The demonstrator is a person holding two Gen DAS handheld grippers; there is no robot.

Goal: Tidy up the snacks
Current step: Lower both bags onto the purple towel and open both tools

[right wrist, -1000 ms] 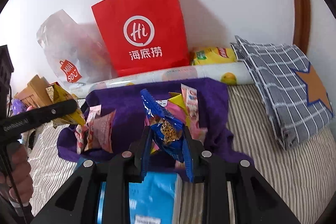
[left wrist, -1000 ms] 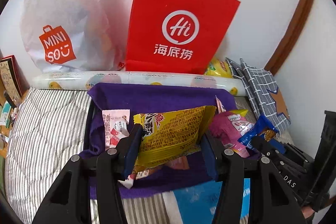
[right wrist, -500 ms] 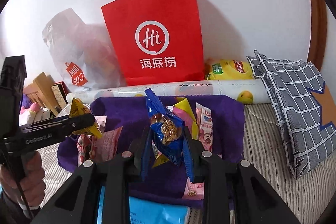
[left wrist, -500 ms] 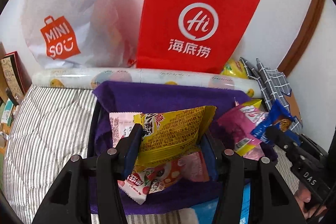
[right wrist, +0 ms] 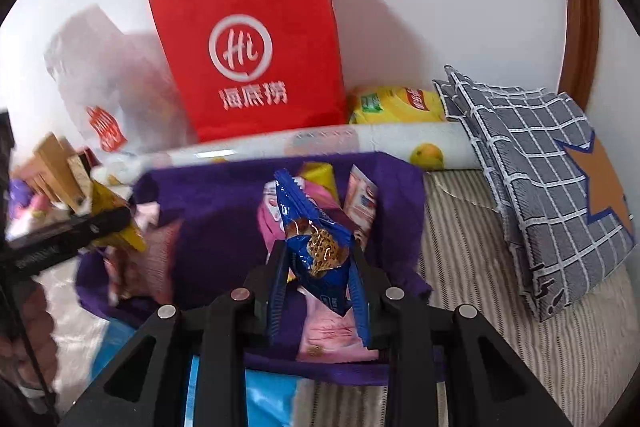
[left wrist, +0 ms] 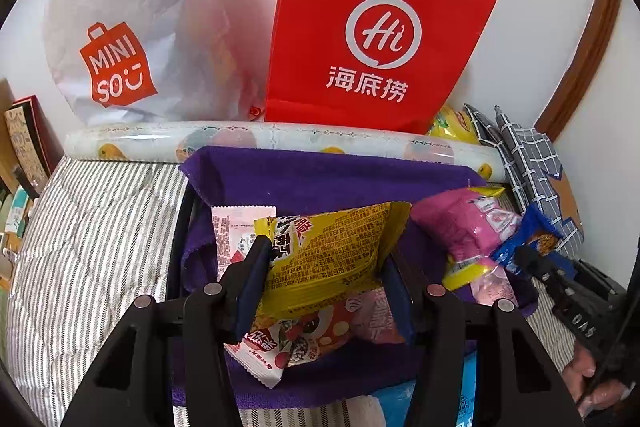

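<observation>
My left gripper (left wrist: 322,267) is shut on a yellow snack packet (left wrist: 332,251), held over a purple cloth (left wrist: 320,179) that lines a dark basket. Under the packet lie a red-and-white snack pack (left wrist: 288,343) and a pale pink sachet (left wrist: 232,231). My right gripper (right wrist: 320,259) is shut on a blue cookie packet (right wrist: 316,247), held above the same purple cloth (right wrist: 216,203), over a heap of pink packets (right wrist: 324,339). In the left wrist view the blue cookie packet (left wrist: 524,243) shows at the right beside a pink packet (left wrist: 464,227). The yellow snack packet (right wrist: 116,219) appears at the left of the right wrist view.
A red paper bag (left wrist: 376,27) and a white plastic bag (left wrist: 128,27) lean on the wall behind a rolled printed sheet (left wrist: 280,139). A grey checked pillow (right wrist: 548,183) lies right, on the striped bedding (left wrist: 92,239). A yellow chip bag (right wrist: 396,105) sits behind the roll. A blue pack (right wrist: 268,399) lies nearest.
Both grippers have come closer to the purple cloth and the red bag, each keeping its packet. The red-and-white snack pack under the left gripper shows more fully now.
</observation>
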